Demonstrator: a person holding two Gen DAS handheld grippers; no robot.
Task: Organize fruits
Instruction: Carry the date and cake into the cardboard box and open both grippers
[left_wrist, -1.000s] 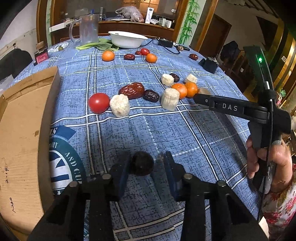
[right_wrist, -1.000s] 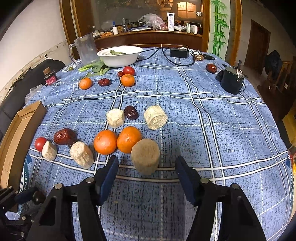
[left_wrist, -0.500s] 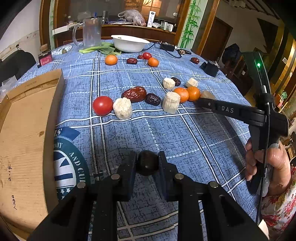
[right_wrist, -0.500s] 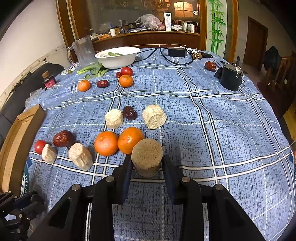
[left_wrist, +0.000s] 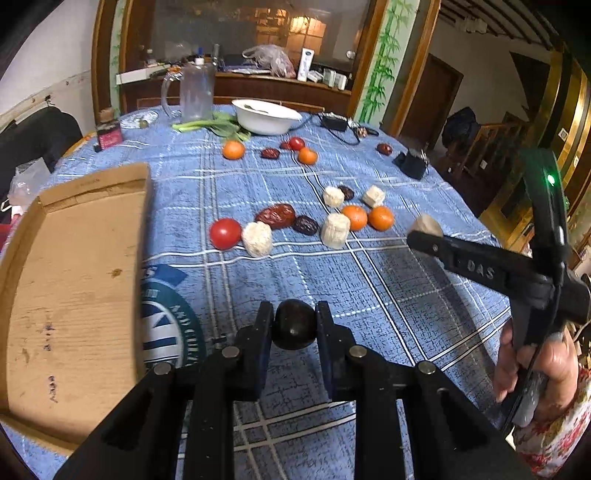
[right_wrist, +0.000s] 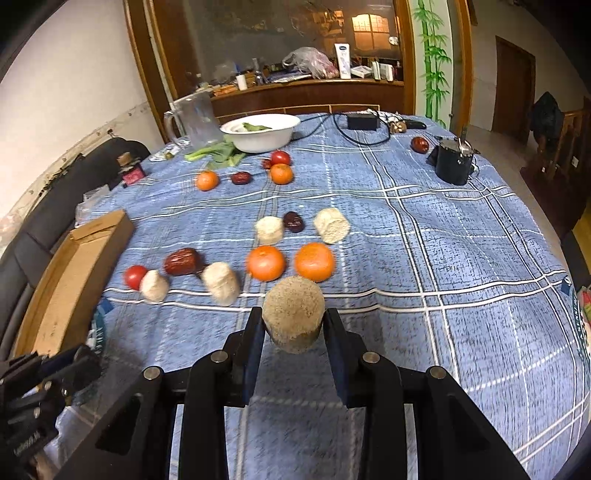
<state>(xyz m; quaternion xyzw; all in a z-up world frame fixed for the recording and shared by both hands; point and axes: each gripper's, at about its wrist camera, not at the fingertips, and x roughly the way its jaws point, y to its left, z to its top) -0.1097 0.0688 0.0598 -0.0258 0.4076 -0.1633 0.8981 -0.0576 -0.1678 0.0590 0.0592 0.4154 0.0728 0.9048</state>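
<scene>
My left gripper is shut on a dark round fruit and holds it above the blue checked cloth, beside the cardboard box. My right gripper is shut on a tan cylinder-shaped piece, lifted off the cloth; it also shows in the left wrist view. On the cloth lie two oranges, a tomato, a big red date, a dark date and several pale cylinder pieces.
At the far end stand a white bowl, a clear jug, green leaves, more oranges, dates and a tomato. A black pot and cables lie at the back right. The left gripper shows at the right wrist view's lower left.
Both grippers closed on their pieces, the left on the dark fruit and the right on the tan cylinder, and both have lifted them off the cloth.
</scene>
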